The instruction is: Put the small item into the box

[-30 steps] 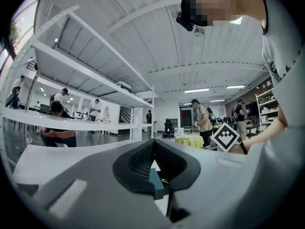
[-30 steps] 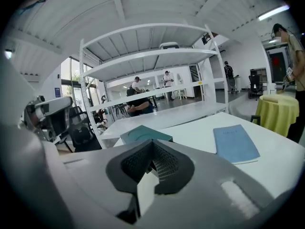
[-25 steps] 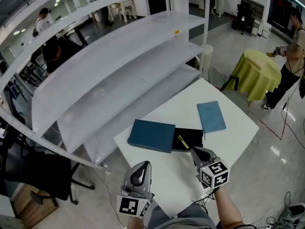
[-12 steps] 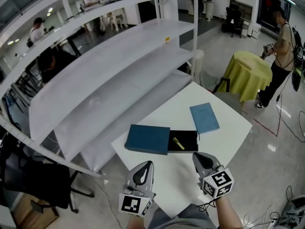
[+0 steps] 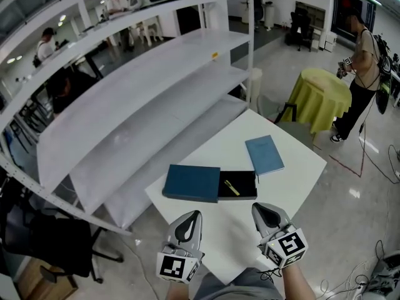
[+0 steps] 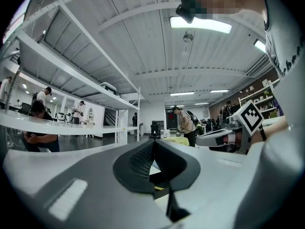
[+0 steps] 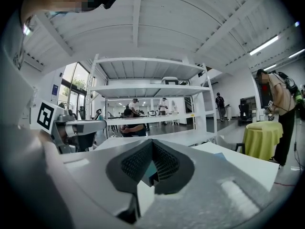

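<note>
On the white table [image 5: 294, 180] lies an open black box [image 5: 245, 179] with a thin yellow item [image 5: 232, 187] inside it. A dark teal flat lid [image 5: 190, 182] rests against the box's left side. A lighter blue flat book-like piece [image 5: 264, 155] lies just beyond the box on the right. My left gripper [image 5: 189, 220] hovers over the table's near edge, shut and empty. My right gripper [image 5: 267, 215] is level with it, a little nearer the box, also shut with nothing held. In the left gripper view, the left gripper [image 6: 152, 144] points at the box; the right gripper [image 7: 151, 144] faces the teal lid.
A tall white shelving unit [image 5: 156, 86] stands along the table's far left side. A round table with a yellow cloth [image 5: 325, 91] and a standing person [image 5: 362, 61] are off to the right. A black office chair [image 5: 50, 236] is on the floor at left.
Both grippers have drawn back a little toward the table's near edge, the right one most. The box, lid and yellow item lie where they were.
</note>
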Action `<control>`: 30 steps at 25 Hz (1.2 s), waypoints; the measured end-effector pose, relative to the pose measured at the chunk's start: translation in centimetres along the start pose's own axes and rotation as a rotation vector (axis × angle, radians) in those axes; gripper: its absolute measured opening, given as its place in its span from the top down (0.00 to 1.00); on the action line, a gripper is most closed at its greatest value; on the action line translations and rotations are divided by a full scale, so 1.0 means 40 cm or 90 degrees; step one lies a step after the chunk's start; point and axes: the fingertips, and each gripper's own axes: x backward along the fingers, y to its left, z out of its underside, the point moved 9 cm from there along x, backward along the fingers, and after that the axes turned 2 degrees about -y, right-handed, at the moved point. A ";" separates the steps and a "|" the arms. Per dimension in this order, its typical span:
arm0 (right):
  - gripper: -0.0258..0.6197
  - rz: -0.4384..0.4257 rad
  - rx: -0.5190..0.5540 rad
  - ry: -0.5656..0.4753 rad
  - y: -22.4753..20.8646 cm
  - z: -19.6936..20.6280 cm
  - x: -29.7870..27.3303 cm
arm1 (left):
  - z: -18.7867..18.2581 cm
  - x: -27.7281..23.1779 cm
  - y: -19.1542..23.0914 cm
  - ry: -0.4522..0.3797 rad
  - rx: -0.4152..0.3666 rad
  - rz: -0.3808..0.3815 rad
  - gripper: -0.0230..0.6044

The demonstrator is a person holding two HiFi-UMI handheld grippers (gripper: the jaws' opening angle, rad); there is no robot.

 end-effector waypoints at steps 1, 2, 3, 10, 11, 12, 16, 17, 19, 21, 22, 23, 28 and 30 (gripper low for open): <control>0.96 0.002 0.002 -0.004 0.004 -0.004 0.005 | -0.001 0.002 -0.002 -0.002 0.000 0.001 0.94; 0.96 0.002 0.005 -0.007 0.007 -0.008 0.010 | -0.002 0.003 -0.004 -0.003 0.000 0.003 0.94; 0.96 0.003 0.008 -0.011 0.009 -0.011 0.015 | -0.004 0.004 -0.006 -0.003 -0.001 0.004 0.94; 0.96 0.014 0.004 -0.034 0.016 -0.027 0.040 | -0.010 0.008 -0.016 -0.009 -0.002 0.010 0.94; 0.96 0.014 0.007 -0.035 0.018 -0.028 0.044 | -0.010 0.010 -0.017 -0.009 -0.002 0.011 0.94; 0.96 0.014 0.008 -0.039 0.019 -0.029 0.048 | -0.011 0.012 -0.020 -0.008 -0.002 0.011 0.94; 0.96 0.024 0.011 -0.058 0.024 -0.034 0.061 | -0.010 0.017 -0.026 -0.010 -0.002 0.012 0.94; 0.96 0.027 0.013 -0.061 0.027 -0.036 0.062 | -0.011 0.018 -0.026 -0.010 -0.002 0.012 0.94; 0.96 0.031 0.017 -0.063 0.031 -0.037 0.064 | -0.012 0.021 -0.026 -0.011 -0.002 0.013 0.94; 0.96 0.032 0.013 -0.068 0.032 -0.036 0.065 | -0.012 0.021 -0.026 -0.011 -0.003 0.014 0.94; 0.96 0.032 0.008 -0.072 0.031 -0.035 0.066 | -0.013 0.021 -0.027 -0.012 -0.003 0.014 0.94; 0.96 0.034 0.004 -0.076 0.030 -0.035 0.068 | -0.014 0.021 -0.029 -0.014 -0.003 0.015 0.94; 0.96 0.048 0.011 -0.080 0.032 -0.042 0.076 | -0.015 0.025 -0.031 -0.018 -0.004 0.014 0.94; 0.96 0.050 0.010 -0.083 0.036 -0.044 0.077 | -0.017 0.029 -0.030 -0.019 -0.002 0.013 0.94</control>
